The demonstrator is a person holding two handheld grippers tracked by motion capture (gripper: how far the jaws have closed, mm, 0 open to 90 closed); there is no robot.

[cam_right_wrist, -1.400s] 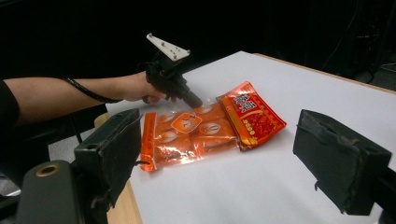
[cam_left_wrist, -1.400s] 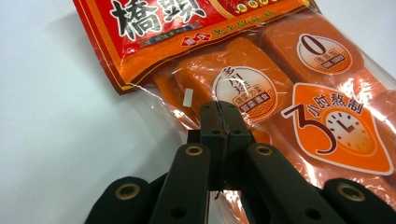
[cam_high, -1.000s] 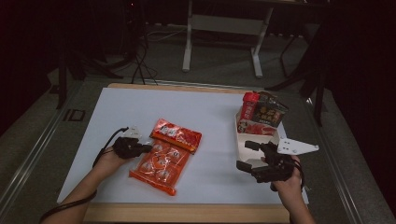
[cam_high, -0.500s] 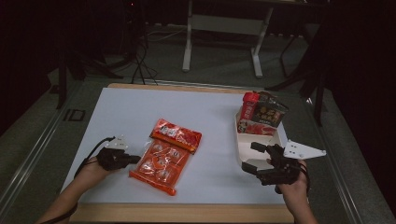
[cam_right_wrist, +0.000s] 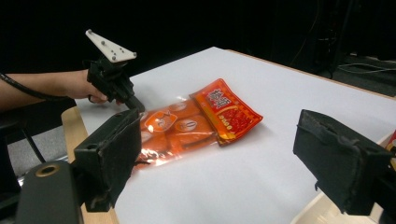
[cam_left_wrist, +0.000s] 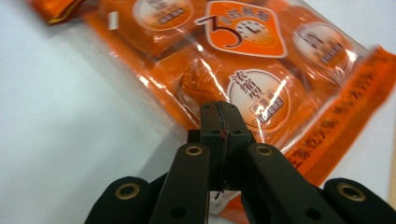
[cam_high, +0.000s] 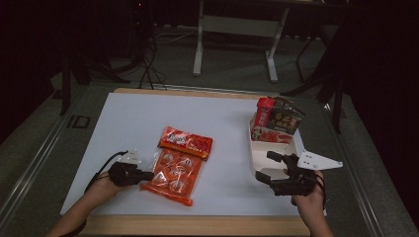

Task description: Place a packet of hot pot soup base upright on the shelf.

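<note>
A clear bag of orange snack packs [cam_high: 173,173] lies flat on the white table, with a red packet [cam_high: 185,142] overlapping its far end. My left gripper [cam_high: 148,174] is shut, jaws pressed together, its tips at the bag's left edge [cam_left_wrist: 219,112]. Whether any film is pinched between them I cannot tell. The right gripper view shows the same bag [cam_right_wrist: 177,128], the red packet [cam_right_wrist: 226,112] and the left gripper [cam_right_wrist: 137,106] across the table. My right gripper [cam_high: 265,166] hovers open beside a white tray [cam_high: 258,157], its jaws wide apart [cam_right_wrist: 219,154] with nothing between them.
Several snack packets [cam_high: 276,121] stand at the tray's far end. The white table top [cam_high: 148,118] has a wooden border, with its front edge just behind both hands. A metal stand [cam_high: 234,29] and cables sit on the dark floor beyond.
My left hand has slid toward the table's front edge and a little left, from the bag's far left corner to its left side. The right hand has barely moved.
</note>
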